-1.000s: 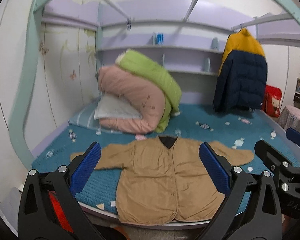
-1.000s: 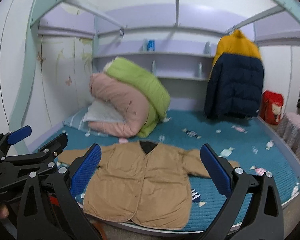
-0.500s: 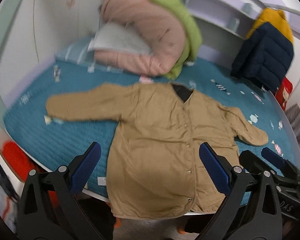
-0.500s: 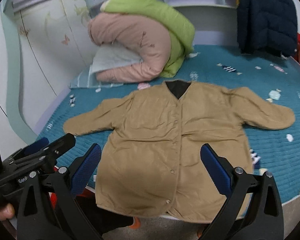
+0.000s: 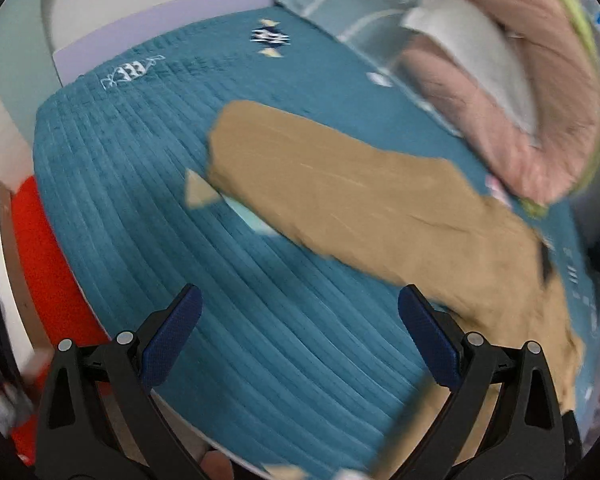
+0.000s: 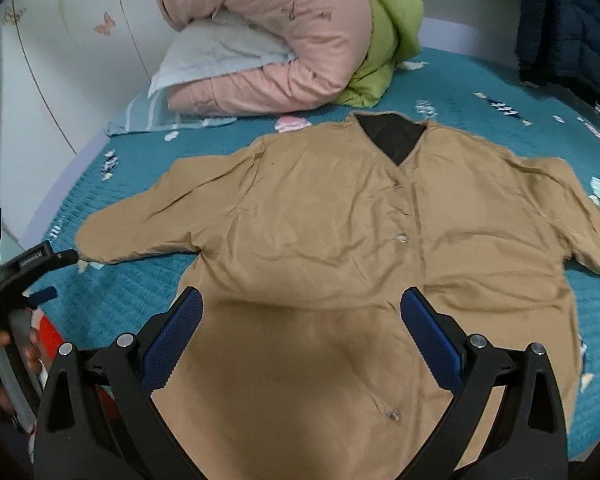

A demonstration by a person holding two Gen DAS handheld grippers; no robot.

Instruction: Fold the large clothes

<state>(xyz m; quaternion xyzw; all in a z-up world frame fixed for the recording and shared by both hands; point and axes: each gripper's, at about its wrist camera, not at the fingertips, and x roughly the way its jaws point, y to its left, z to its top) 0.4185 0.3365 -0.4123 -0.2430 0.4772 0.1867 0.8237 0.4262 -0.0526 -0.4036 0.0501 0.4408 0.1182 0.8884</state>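
Observation:
A tan button-front jacket (image 6: 340, 240) lies spread flat, front up, on the teal bed cover (image 6: 500, 92), both sleeves out to the sides. My right gripper (image 6: 300, 332) is open and empty, hovering over the jacket's lower front. My left gripper (image 5: 300, 336) is open and empty above bare teal cover (image 5: 140, 200), short of the jacket's left sleeve (image 5: 340, 192), whose cuff end points up-left. The left gripper also shows in the right wrist view (image 6: 32, 264), near that sleeve's cuff.
A rolled pink and green quilt (image 6: 300, 32) with a pale pillow (image 6: 220, 52) lies behind the jacket. A dark navy coat (image 6: 568, 28) hangs at the back right. The bed's near edge (image 5: 172, 404) lies under my left gripper; something red (image 5: 48, 280) sits beyond it.
Both grippers have moved down and closer to the bed. The left one swung left toward the left sleeve; the right one now hovers over the jacket's body. Both stay open.

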